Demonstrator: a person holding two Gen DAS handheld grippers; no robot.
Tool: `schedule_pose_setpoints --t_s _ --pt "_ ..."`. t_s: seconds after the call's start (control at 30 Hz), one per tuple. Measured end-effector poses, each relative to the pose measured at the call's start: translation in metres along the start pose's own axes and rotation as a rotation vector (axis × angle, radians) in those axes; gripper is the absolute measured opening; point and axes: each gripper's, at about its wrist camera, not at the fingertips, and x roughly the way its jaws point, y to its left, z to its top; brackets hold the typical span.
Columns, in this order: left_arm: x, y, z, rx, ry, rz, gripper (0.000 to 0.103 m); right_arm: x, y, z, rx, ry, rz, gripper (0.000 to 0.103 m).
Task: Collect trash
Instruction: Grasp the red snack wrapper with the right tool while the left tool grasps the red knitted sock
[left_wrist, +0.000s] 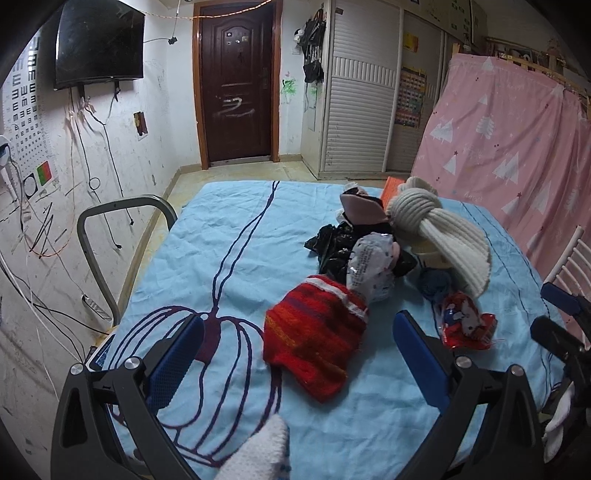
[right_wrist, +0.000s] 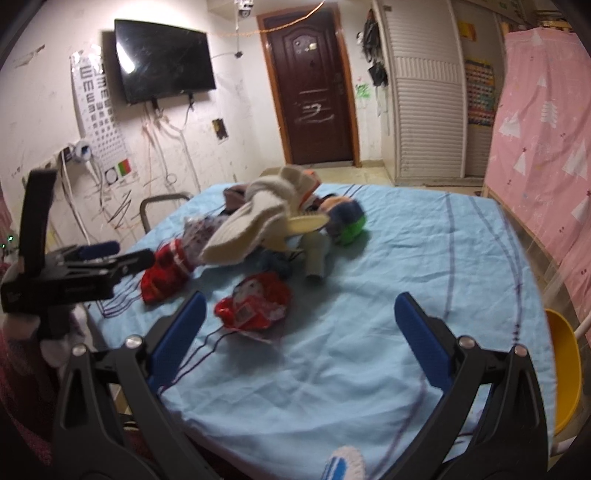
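Left gripper (left_wrist: 298, 350): wide, empty, around red knit hat (left_wrist: 314, 343). Right gripper (right_wrist: 300, 334): wide, empty. Red wrapper (right_wrist: 255, 301) beside hat. Risk: hat grabbed as trash.

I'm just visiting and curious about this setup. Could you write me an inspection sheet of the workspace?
Surface: light blue sheet with purple line pattern, wrinkled.
Job's things: red snack wrapper, white printed wrapper, black plastic bag.
Clutter: red knit hat, cream knit scarf, green and blue item, comb.
Grippers: left hand-held gripper open, holding nothing; right hand-held gripper open, holding nothing.
Cables: loose wires hanging below the TV.
Surroundings: brown door, eye chart, pink curtain, yellow chair.
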Motion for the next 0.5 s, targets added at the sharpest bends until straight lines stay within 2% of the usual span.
schedule_pose_setpoints --t_s 0.1,0.4,0.5 --pt "0.010 0.003 0.002 0.002 0.021 -0.057 0.093 0.012 0.010 0.000 -0.019 0.032 0.021 0.098" --pt "0.039 0.004 0.007 0.039 0.054 -0.106 0.092 0.054 0.027 0.007 -0.051 0.144 0.022 0.098" --pt "0.047 0.004 0.004 0.044 0.072 -0.129 0.083 0.066 0.028 0.007 -0.043 0.177 0.016 0.098"
